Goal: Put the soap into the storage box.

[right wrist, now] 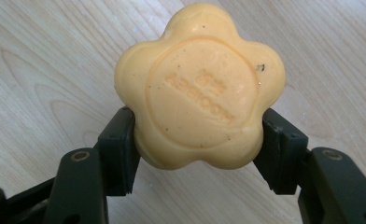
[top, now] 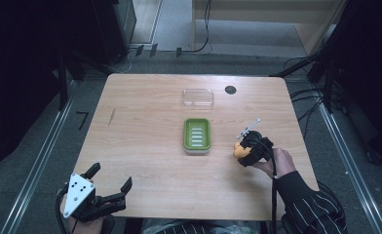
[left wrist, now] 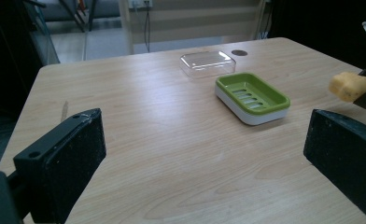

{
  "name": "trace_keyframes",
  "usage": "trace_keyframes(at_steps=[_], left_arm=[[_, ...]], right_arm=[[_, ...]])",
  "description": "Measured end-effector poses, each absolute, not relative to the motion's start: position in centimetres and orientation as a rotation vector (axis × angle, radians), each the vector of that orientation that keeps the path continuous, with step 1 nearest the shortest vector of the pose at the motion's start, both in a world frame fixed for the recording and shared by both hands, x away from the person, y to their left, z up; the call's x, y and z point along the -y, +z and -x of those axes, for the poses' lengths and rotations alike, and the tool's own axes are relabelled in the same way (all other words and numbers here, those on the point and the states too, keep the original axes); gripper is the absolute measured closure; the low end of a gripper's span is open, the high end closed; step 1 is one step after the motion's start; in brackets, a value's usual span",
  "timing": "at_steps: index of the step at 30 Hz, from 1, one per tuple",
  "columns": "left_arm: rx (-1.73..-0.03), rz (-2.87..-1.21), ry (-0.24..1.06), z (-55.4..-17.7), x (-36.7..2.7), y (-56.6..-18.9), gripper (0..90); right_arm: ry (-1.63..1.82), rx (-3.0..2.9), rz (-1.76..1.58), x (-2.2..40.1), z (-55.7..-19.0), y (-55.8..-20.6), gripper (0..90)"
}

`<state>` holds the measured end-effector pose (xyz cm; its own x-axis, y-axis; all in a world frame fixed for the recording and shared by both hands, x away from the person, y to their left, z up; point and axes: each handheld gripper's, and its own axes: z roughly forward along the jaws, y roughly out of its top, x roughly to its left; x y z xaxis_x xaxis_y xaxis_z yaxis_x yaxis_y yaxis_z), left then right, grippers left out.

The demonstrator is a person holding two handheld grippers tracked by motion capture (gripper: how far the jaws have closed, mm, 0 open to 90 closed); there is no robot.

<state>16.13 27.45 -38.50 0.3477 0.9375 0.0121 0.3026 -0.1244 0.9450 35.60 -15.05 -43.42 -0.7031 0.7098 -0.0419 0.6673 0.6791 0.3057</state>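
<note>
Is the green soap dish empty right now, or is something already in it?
Empty. The green slotted soap dish shows bare ridges; the yellow flower-shaped soap bar is clamped in the right gripper, off to its side.

soap [right wrist: 200, 88] lettering: blurred, perhaps unreadable; soap sides: hidden behind jaws
left gripper [top: 108, 187]: cut by bottom edge

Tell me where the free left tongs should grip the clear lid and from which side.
Grip the clear lid across its short width, on the two long walls, coming straight down from above. It lies flat and low on the table, apart from the green dish, so the left tongs, open now, likely get the best hold there.
</note>
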Motion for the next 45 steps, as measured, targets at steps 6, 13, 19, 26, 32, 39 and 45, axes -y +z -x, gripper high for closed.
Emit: trace_keyframes(at_steps=[6, 13, 19, 26, 32, 39, 45], left_arm=[[-1.131, -1.641, 0.82, -16.1, -27.4, -38.5, 0.0], [-1.132, -1.641, 0.821, -16.1, -27.5, -38.5, 0.0], [-1.134, -1.641, 0.821, -16.1, -27.5, -38.5, 0.0], [-1.13, -1.643, 0.821, -16.1, -27.5, -38.5, 0.0], [-1.134, -1.641, 0.822, -16.1, -27.5, -38.5, 0.0], [-1.135, -1.64, 0.823, -16.0, -27.5, -38.5, 0.0], [-1.136, -1.641, 0.823, -16.0, -27.5, -38.5, 0.0]], right_arm=[[0.428, -2.725, -1.114, 14.7, -35.9, -43.0, 40.2], [0.442, -2.717, -1.094, 14.1, -36.3, -42.6, 40.1], [0.451, -2.712, -1.083, 13.8, -36.6, -42.3, 40.1], [0.467, -2.706, -1.069, 13.5, -36.9, -42.1, 40.1], [0.48, -2.697, -1.055, 13.2, -37.2, -41.7, 40.1], [0.502, -2.692, -1.026, 12.6, -37.6, -41.4, 40.1], [0.517, -2.69, -1.019, 12.1, -37.9, -41.2, 40.1]])
